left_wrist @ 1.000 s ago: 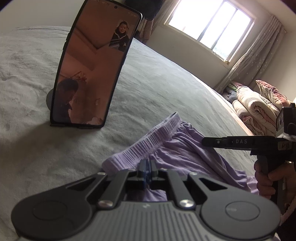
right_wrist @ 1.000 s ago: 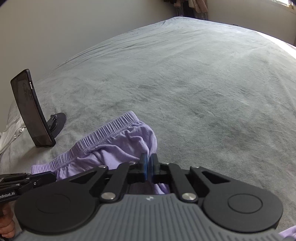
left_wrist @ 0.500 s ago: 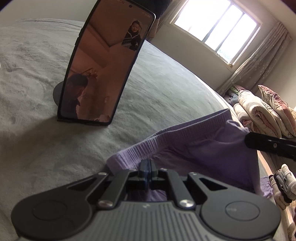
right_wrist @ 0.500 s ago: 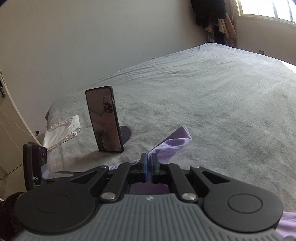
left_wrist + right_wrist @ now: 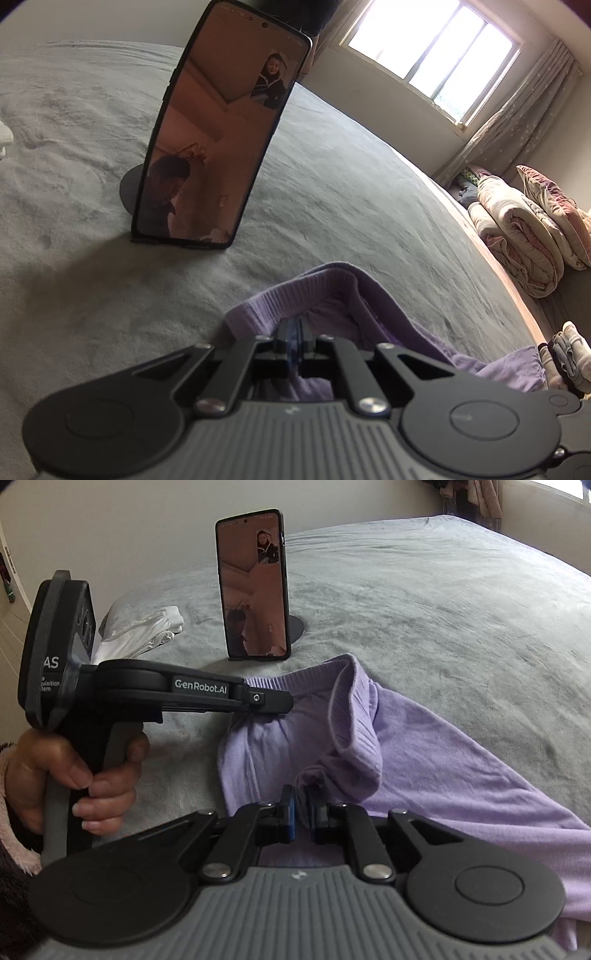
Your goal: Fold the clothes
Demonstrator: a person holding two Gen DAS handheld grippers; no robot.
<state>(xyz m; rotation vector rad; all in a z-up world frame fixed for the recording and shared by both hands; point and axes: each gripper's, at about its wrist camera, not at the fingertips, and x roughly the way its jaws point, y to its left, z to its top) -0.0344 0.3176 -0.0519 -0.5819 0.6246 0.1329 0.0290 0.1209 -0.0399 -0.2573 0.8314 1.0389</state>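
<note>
Left gripper [image 5: 294, 334] clamped on purple garment [image 5: 424, 738] waistband. Right gripper [image 5: 302, 812] slightly parted, fabric fold between fingers. Phone [image 5: 253, 585] upright at 12 o'clock.

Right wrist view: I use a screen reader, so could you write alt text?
The right claw pinches the ribbed waistband of a purple garment on a grey bed; the left claw grips it too. A phone stands behind.
</note>
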